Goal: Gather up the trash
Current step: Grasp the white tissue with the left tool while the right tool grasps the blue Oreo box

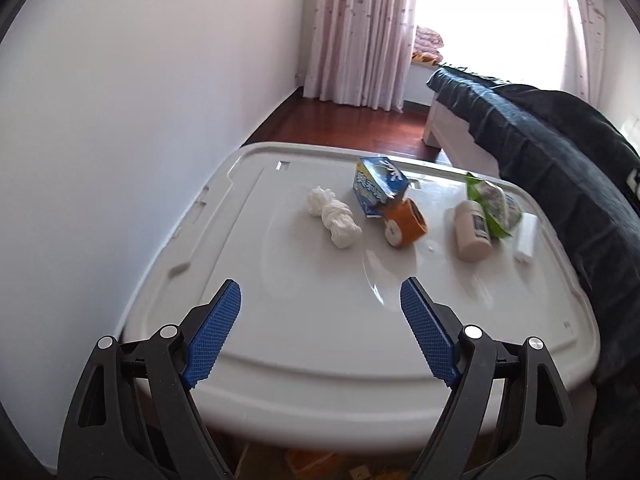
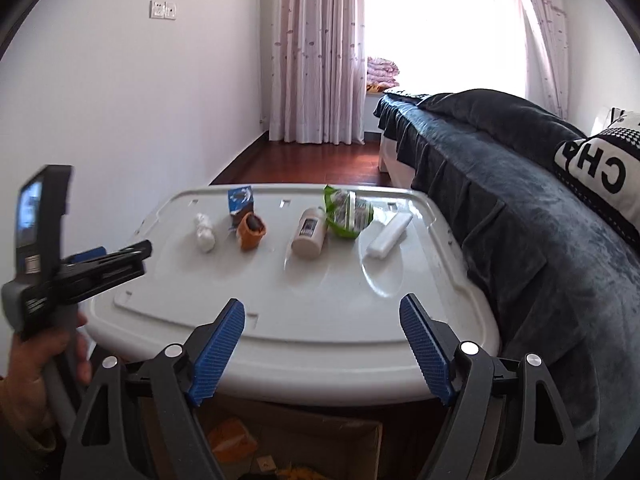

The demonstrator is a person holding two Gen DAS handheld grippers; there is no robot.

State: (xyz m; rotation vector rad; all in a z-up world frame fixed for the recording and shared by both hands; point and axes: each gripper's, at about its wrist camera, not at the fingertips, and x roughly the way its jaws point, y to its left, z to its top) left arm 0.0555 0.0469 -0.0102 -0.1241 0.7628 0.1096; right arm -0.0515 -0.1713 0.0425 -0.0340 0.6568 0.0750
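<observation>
Right wrist: "CH" on pillow (image 2: 604,168)

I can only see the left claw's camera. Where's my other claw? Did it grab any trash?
Observer: No. The right claw is open and empty, at the near side of the white lid.
Operator: What's underneath the lid?
Observer: An open cardboard box sits below the near edge.
Operator: And that white thing at the edge of my picture?
Observer: The white block is a long bar. It lies flat beside the green bag, on the side toward the bed.
</observation>
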